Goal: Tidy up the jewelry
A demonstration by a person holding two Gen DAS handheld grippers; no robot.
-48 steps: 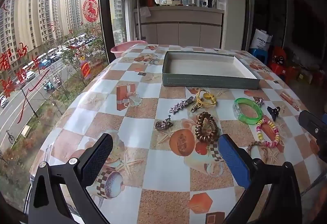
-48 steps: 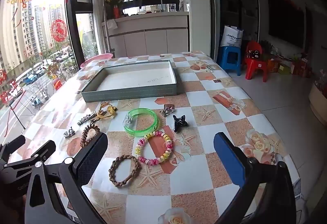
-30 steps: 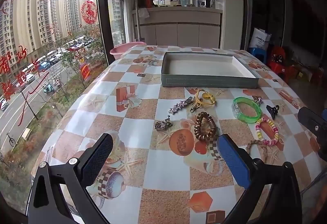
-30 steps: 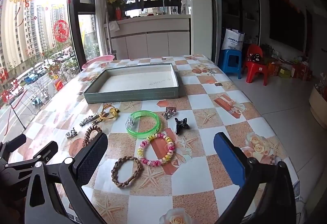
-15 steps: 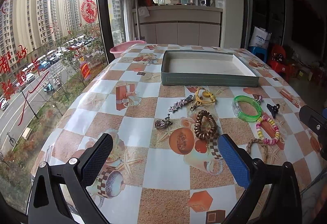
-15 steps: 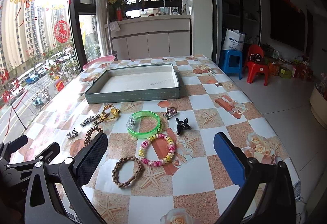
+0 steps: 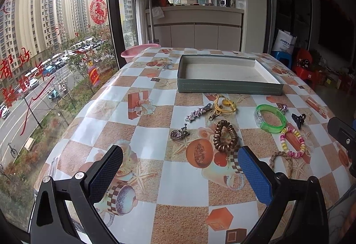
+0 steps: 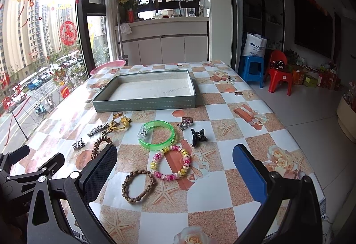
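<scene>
A shallow green tray (image 7: 229, 88) (image 8: 144, 104) with a pale bottom lies on the checked table, nothing in it. In front of it lie a brown coil hair tie (image 7: 225, 135) (image 8: 100, 146), a yellow cord piece (image 7: 223, 106) (image 8: 119, 123), a silver star clip (image 7: 198, 112) (image 8: 95, 130), a small silver charm (image 7: 179, 133) (image 8: 78, 144), a green bangle (image 7: 270, 118) (image 8: 156, 135), a pink-yellow bead bracelet (image 7: 292, 142) (image 8: 170, 162), a braided brown band (image 8: 138, 186), a black claw clip (image 8: 198, 137) and a small silver brooch (image 8: 185, 123). My left gripper (image 7: 178, 177) and right gripper (image 8: 174, 173) hover open above the near table edge, holding nothing.
A pink basin (image 7: 140, 52) sits beyond the table's far left corner by the window. A blue stool (image 8: 252, 70) and a red child's chair (image 8: 279, 74) stand on the floor to the right. The table (image 8: 244, 114) drops off at the right edge.
Both grippers have drifted slightly back and up, so the jewelry sits a little further from the fingers. Nothing on the table has moved and both stay open.
</scene>
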